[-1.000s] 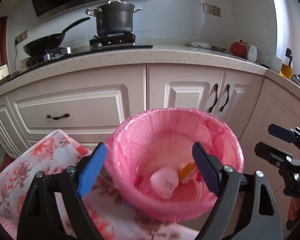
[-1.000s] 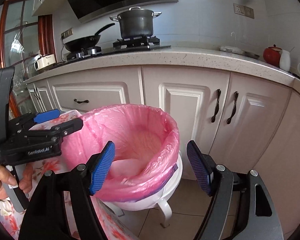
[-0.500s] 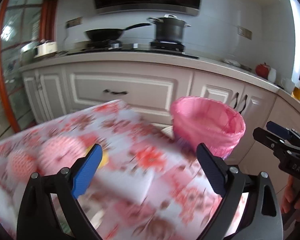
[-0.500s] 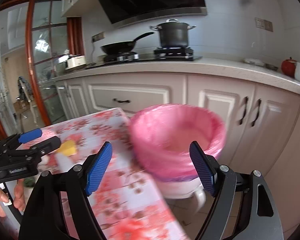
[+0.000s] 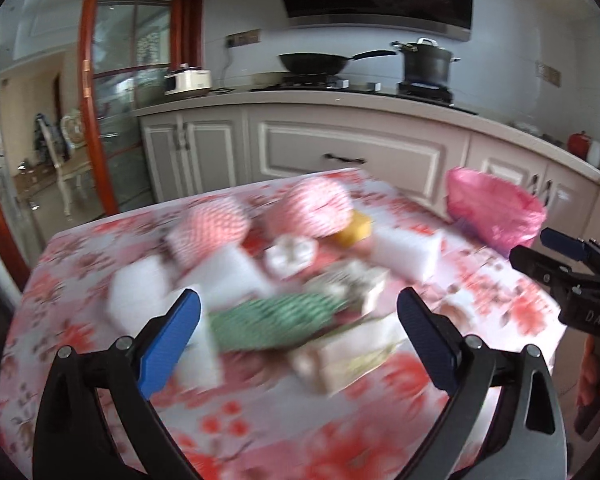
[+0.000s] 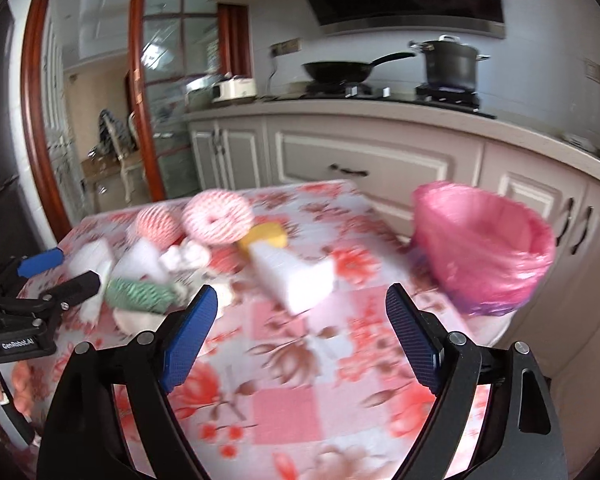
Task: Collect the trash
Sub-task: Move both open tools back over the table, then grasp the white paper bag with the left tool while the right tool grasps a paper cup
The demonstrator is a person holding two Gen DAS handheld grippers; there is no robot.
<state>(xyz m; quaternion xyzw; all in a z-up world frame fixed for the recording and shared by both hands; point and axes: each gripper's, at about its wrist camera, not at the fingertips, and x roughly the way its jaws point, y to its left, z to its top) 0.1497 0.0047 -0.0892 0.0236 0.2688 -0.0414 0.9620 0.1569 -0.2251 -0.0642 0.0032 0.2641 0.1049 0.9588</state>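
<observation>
A bin lined with a pink bag (image 6: 484, 248) stands past the table's right edge; it also shows in the left wrist view (image 5: 496, 212). Blurred trash lies on the floral tablecloth (image 6: 284, 368): two pink foam nets (image 5: 320, 208), a green net (image 5: 276, 320), white foam blocks (image 6: 296, 276), a yellow piece (image 6: 264, 236). My left gripper (image 5: 298, 336) is open and empty above the green net. My right gripper (image 6: 300, 336) is open and empty over the cloth, near the white block.
White kitchen cabinets (image 5: 352, 156) and a counter with a wok (image 5: 316, 62) and a pot (image 5: 426, 62) run behind the table. A wooden-framed glass door (image 5: 100, 128) stands at the left.
Both grippers have swung left and back from the pink bin to the table. The trash pile has come into view. Both stayed open and empty.
</observation>
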